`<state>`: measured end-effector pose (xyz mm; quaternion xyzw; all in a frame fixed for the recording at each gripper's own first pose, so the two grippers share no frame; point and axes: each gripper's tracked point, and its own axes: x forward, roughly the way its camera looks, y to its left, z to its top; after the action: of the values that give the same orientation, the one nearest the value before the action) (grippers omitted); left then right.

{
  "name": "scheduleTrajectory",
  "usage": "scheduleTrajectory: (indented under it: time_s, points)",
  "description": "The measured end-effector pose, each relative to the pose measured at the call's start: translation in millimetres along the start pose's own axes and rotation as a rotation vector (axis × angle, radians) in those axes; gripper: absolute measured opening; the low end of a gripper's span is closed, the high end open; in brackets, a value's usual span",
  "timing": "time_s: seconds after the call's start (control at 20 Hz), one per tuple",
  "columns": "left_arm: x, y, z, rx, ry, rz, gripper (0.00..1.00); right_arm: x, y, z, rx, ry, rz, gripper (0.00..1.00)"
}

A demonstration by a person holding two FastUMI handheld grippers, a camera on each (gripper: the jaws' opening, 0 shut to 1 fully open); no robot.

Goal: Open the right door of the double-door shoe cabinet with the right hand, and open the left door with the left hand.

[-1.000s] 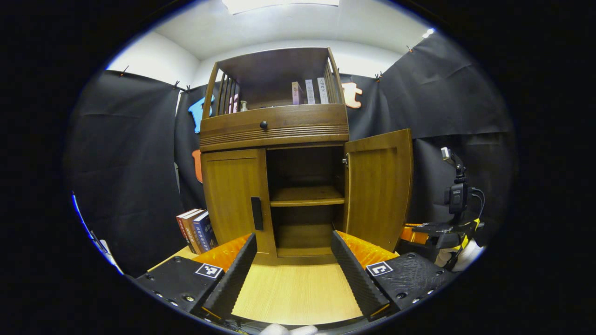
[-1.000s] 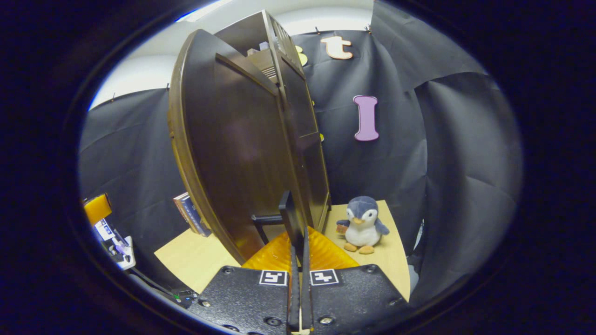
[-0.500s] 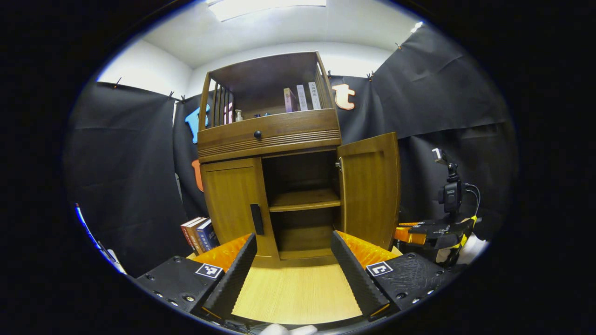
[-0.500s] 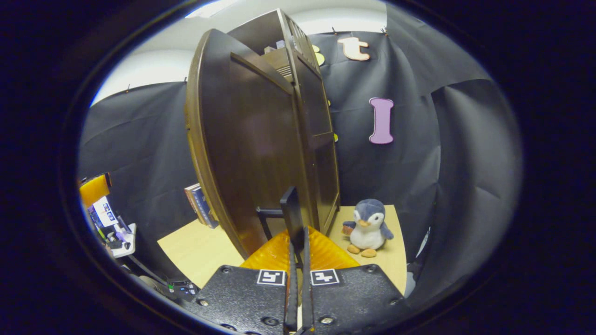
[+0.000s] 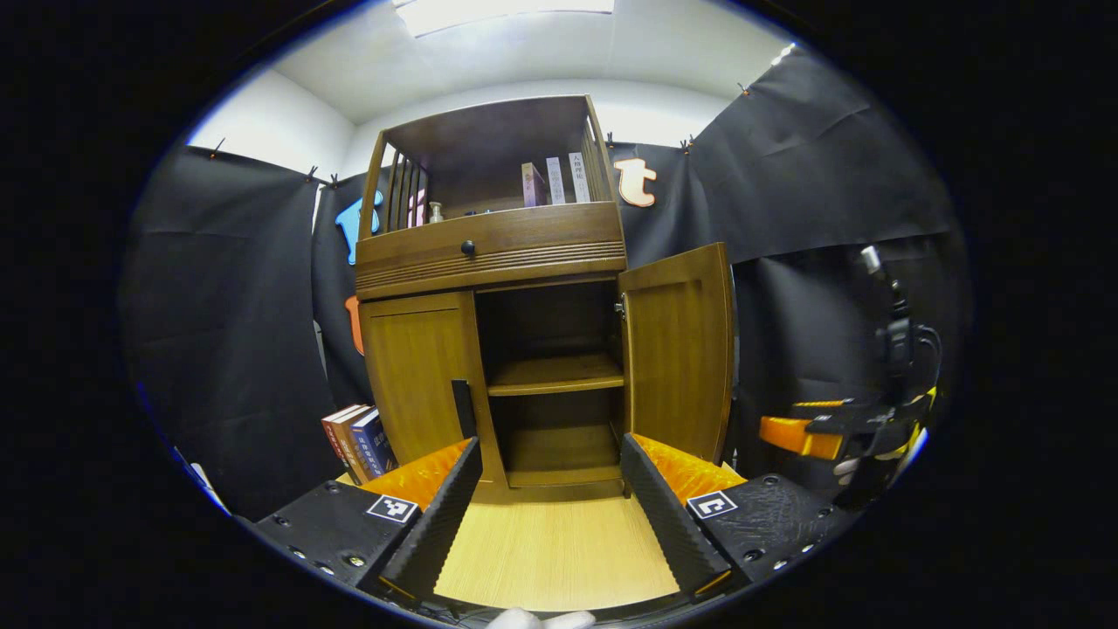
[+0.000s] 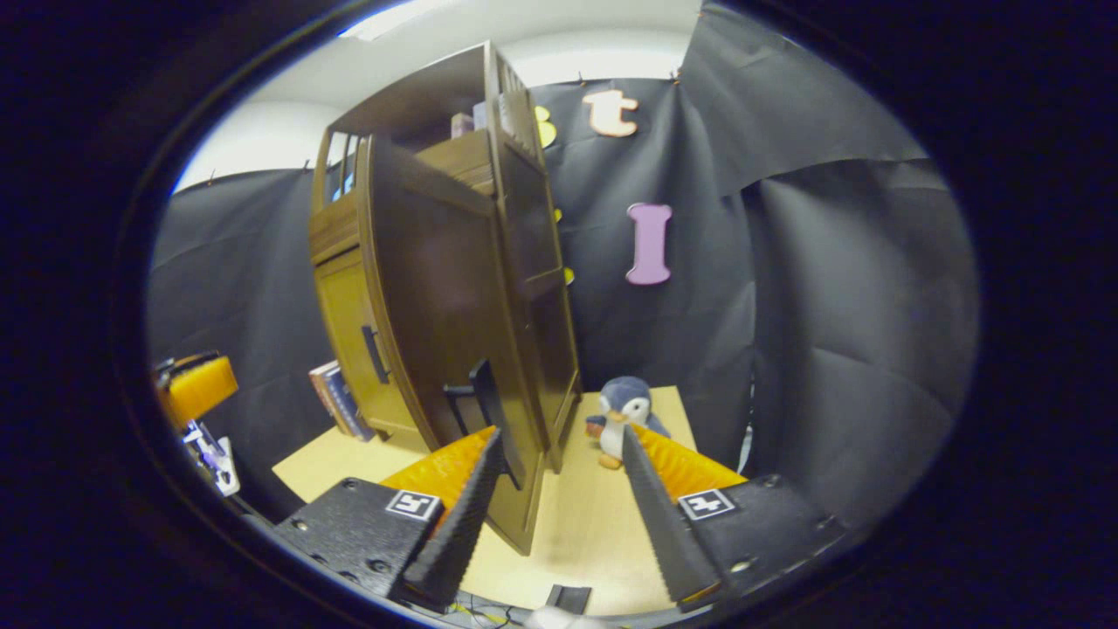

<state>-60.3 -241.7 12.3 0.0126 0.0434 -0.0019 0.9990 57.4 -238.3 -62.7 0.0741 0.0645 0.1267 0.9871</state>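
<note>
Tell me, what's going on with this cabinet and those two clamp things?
A person holds a gripper in each hand to open a shoe cabinet. Its right door stands wide open; the right gripper is open beside that door's handle. The left door is shut, and the open left gripper faces it, apart from it.

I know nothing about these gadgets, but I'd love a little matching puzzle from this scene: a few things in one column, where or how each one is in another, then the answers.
Things:
1. right door
2. left door
3. toy penguin
4. books

States or places:
A. closed
B. on the table, right of the cabinet
C. swung open
D. standing left of the cabinet

Pairs: 1-C, 2-A, 3-B, 4-D
</note>
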Motion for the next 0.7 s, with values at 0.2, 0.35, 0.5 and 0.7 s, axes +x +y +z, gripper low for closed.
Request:
scheduleTrajectory:
  time_s: [0.2,0.35,0.5,0.7]
  points:
    - [12.9,11.2,-2.7,-0.004,-0.004,-0.009,0.96,-21.9,37.6,22.7,-0.057,-0.068,-0.014,1.00]
    - [29.7,33.6,-2.9,-0.002,-0.016,-0.009,0.96,-27.0,86.3,34.3,-0.100,-0.103,0.018,1.00]
    - [51.6,64.9,-10.1,-0.009,-0.013,0.000,0.96,-25.1,132.2,40.6,-0.116,-0.122,0.032,0.99]
    - [92.2,114.0,-14.6,-0.004,-0.035,-0.001,0.96,-8.6,179.0,43.9,-0.110,-0.121,-0.003,0.99]
